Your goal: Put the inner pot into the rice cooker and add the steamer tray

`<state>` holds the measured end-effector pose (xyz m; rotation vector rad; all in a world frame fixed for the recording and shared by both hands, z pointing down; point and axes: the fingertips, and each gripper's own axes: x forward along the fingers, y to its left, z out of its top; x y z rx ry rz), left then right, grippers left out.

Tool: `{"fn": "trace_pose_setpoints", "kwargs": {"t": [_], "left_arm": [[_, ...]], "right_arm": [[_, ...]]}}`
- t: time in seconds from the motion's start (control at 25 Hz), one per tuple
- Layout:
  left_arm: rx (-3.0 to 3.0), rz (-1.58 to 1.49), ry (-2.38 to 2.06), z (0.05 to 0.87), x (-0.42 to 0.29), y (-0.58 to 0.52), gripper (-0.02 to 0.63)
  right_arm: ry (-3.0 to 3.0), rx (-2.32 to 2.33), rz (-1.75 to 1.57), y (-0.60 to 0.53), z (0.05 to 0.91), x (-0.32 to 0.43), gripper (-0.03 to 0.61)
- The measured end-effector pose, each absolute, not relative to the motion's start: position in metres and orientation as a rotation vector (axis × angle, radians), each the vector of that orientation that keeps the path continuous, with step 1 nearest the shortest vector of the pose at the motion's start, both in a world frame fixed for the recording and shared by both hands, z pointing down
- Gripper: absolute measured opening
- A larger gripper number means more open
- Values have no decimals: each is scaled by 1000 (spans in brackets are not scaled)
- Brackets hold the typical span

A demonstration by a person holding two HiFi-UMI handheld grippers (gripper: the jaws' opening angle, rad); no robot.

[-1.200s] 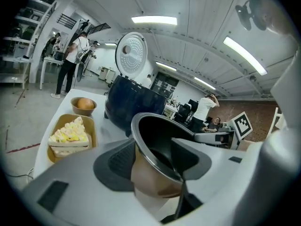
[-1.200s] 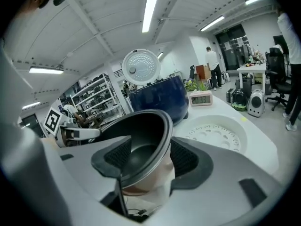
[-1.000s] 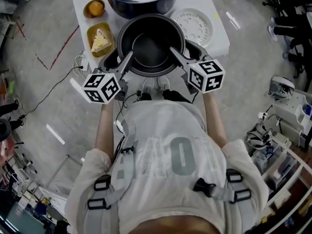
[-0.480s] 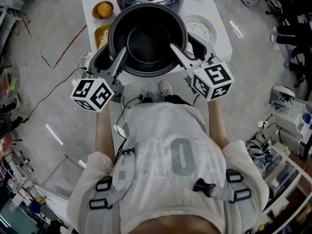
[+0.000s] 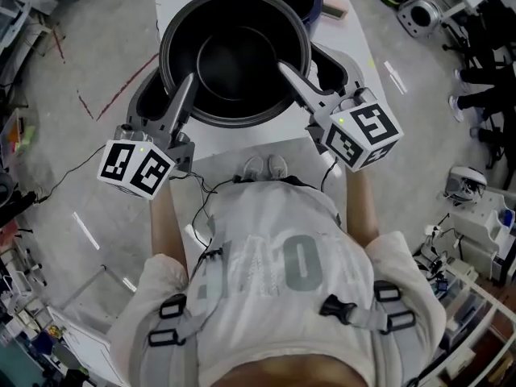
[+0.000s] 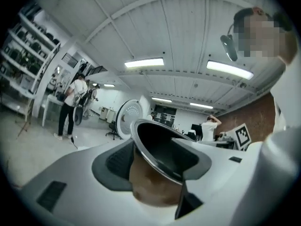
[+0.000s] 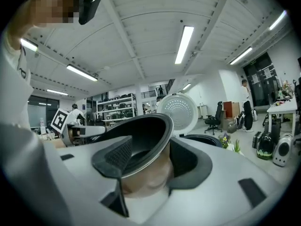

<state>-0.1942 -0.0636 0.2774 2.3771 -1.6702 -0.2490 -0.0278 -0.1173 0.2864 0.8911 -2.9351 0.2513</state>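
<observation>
Hauling the inner pot [image 5: 234, 55] way up off the table [image 5: 242, 141] compared with a second ago, and swinging it toward the rice cooker [image 5: 313, 2] at the far end, so basically getting lined up for the drop-in. Still pinching the rim on both sides: squeezing it with the left gripper [image 5: 171, 95] at the near-left, one pad inside the wall and one outside, and doing the same with the right gripper [image 5: 302, 75] at the near-right. Holding it high, well clear of the table and not yet sitting in the cooker. Blocking a lot with that big black bowl, though: hiding most of the cooker's opening, and not finding the steamer tray anywhere in the head view, probably lying somewhere behind the pot or the right gripper. Also spotting a pale dotted disc [image 7: 178, 108] standing behind the cooker in both gripper views, and struggling to tell whether looking at the open lid or something else. Only guessing at the alignment over the opening, honestly.
</observation>
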Motion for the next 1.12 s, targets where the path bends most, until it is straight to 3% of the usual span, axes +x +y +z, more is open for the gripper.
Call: {"fn": "trace_pose_setpoints", "kwargs": {"t": [0.52, 1.12], "left_arm": [[2628, -277, -1778, 186, -230, -86, 244], [2722, -241, -1696, 167, -183, -201, 244]], "right_arm": [[-3007, 1060, -47, -146, 196, -67, 229], [-2984, 1228, -68, -240, 171, -14, 229]]}}
